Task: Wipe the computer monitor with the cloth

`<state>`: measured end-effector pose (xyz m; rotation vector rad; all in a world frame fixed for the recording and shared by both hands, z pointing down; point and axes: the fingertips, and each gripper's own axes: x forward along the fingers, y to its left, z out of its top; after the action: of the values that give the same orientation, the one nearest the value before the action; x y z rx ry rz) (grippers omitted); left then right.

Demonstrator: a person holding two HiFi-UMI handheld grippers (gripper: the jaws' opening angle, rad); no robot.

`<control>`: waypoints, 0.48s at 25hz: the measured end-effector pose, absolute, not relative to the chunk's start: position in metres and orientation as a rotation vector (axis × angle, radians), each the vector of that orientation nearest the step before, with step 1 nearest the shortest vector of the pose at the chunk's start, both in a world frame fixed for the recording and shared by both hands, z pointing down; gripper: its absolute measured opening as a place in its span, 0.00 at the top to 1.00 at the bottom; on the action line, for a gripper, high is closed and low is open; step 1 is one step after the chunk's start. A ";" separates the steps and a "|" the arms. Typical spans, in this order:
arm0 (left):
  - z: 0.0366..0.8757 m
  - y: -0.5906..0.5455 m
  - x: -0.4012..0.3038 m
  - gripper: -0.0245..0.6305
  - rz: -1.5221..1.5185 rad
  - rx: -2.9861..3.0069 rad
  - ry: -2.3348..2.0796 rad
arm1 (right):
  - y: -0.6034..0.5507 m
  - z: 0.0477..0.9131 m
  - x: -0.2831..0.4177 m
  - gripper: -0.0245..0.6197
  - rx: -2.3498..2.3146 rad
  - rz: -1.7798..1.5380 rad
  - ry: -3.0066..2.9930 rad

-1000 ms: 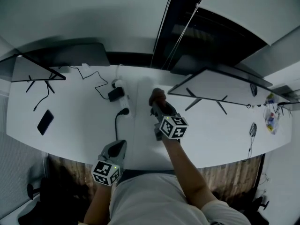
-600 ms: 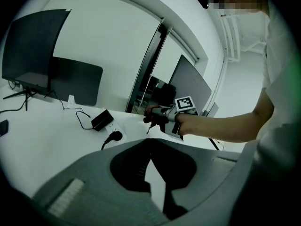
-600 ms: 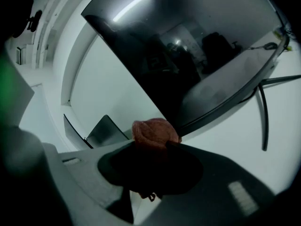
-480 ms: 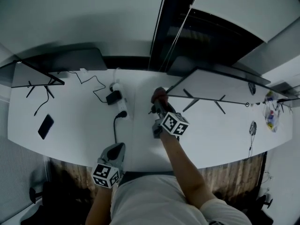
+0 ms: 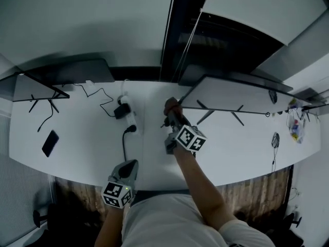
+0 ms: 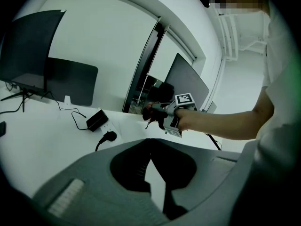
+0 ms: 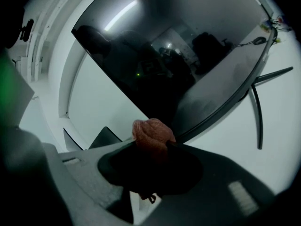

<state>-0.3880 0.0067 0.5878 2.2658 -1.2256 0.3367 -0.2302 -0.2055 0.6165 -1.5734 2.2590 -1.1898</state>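
At the far left of the head view a side screen [image 5: 36, 84] stands on the white surface [image 5: 77, 138]. A dark phone [image 5: 50, 143] lies below it. Near the middle sits a power strip [image 5: 129, 118] with a black plug and wires.

The left claw [image 5: 129, 166] waits low in the frame, at the near edge of the surface. In its own view its two tips [image 6: 151, 142] meet and nothing is between them, so it looks closed and empty.

Right of it, in the middle, the right claw [image 5: 172, 115] reaches out. It is squeezed tight on a bunched reddish cloth [image 5: 172, 107]. In the right gripper view the cloth [image 7: 151, 132] pokes up out of the closed claw [image 7: 153, 145], right at the bottom edge of the big dark monitor [image 7: 164, 55]. I cannot tell if it touches the glass yet.

The monitor [image 5: 231, 94] fills the right side of the head view, and the cloth is just beside its left end.

I think the step in hand is bringing the cloth up to the screen (the wiping itself looks like it is only about to start). Next, the cloth needs to press softly on the glass and slide across toward the right. The push should be gentle so the monitor does not tip on its thin legs.
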 end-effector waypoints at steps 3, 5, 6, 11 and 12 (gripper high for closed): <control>0.586 0.003 -0.381 0.95 0.332 2.279 -1.213 | -0.204 0.598 -0.229 0.75 -1.542 -1.173 2.244; 0.586 0.001 -0.377 0.95 0.329 2.288 -1.206 | -0.203 0.586 -0.229 0.75 -1.517 -1.166 2.233; 0.586 0.000 -0.374 0.95 0.329 2.292 -1.203 | -0.202 0.579 -0.229 0.75 -1.503 -1.165 2.225; 0.580 -0.001 -0.358 0.95 0.318 2.310 -1.193 | -0.200 0.537 -0.228 0.75 -1.414 -1.149 2.187; 0.579 -0.001 -0.356 0.95 0.313 2.312 -1.192 | -0.200 0.528 -0.228 0.75 -1.395 -1.145 2.177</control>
<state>-0.3557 -0.0006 0.5789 2.3124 -1.1919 0.3128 -0.2276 -0.1995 0.5281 -1.3949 2.1769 -1.1452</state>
